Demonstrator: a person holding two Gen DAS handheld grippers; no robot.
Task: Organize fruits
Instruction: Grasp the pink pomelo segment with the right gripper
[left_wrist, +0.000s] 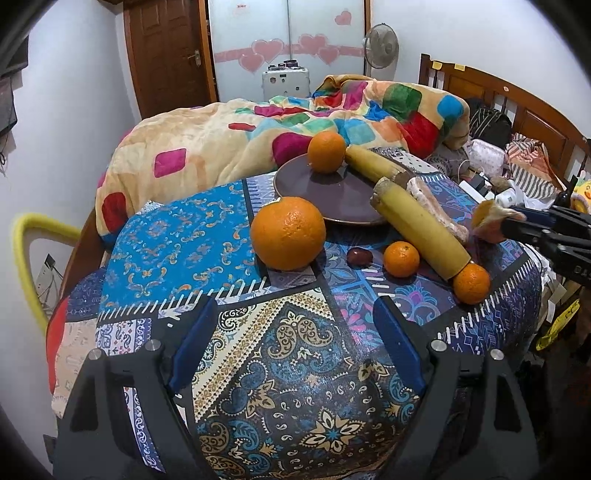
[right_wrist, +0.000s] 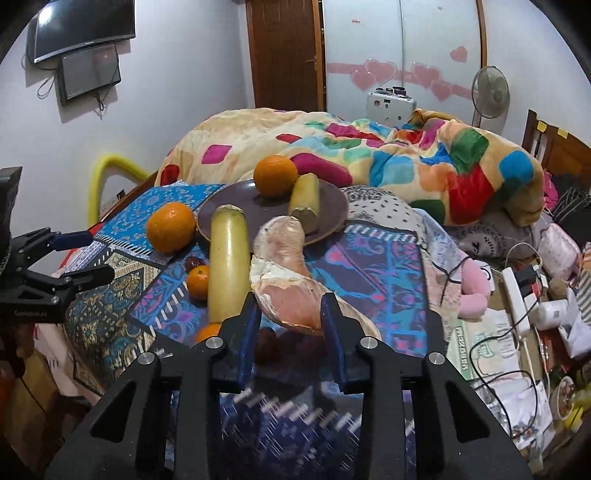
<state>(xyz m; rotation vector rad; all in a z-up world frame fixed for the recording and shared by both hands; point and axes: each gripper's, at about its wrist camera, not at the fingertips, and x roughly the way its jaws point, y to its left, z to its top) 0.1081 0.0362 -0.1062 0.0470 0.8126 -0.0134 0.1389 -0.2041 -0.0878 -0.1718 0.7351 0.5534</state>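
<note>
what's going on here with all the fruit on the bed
A person is sorting fruit with a two-finger tool in each hand. The right tool has its fingers closed around the near end of a pinkish pomelo wedge lying on the patterned cloth. The left tool is open and empty, hovering over the cloth short of the big orange. The brown plate already holds one orange and the end of a sugarcane piece; other fruit lies loose beside it.

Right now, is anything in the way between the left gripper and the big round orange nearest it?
No. Only bare patterned cloth lies between the open left gripper and the big round orange; the round brown plate sits just behind it.
</note>
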